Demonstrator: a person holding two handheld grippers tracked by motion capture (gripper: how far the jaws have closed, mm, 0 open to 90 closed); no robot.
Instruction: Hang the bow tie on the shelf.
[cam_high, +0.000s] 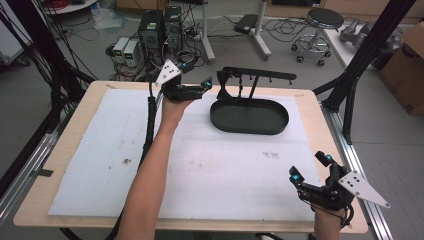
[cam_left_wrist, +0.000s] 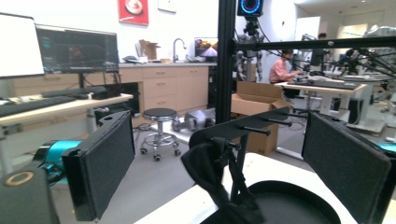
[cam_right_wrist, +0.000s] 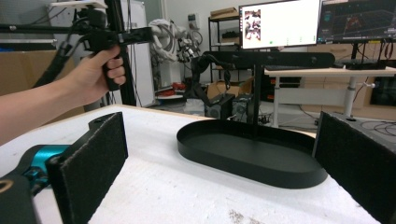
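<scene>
A black oval tray (cam_high: 248, 130) stands at the back middle of the table, and a black peg rack (cam_high: 265, 75) rises from it. A dark, limp strap-like item (cam_high: 222, 86) hangs from the rack's left end. My left gripper (cam_high: 202, 80) is held up just left of that end, open. In the left gripper view the hanging item (cam_left_wrist: 210, 172) dangles between my open jaws (cam_left_wrist: 218, 126), not touching either pad, with the tray rim (cam_left_wrist: 280, 184) below. My right gripper (cam_high: 306, 165) rests open near the front right corner, facing the tray (cam_right_wrist: 243, 165) and rack (cam_right_wrist: 275, 59).
A white sheet (cam_high: 100, 150) covers most of the wooden table (cam_high: 65, 125). A black frame post (cam_high: 367, 50) slants at the right rear. On the floor beyond are computer towers (cam_high: 160, 30), cables and a stool (cam_high: 320, 25). The other hand (cam_right_wrist: 93, 74) holds its gripper at upper left.
</scene>
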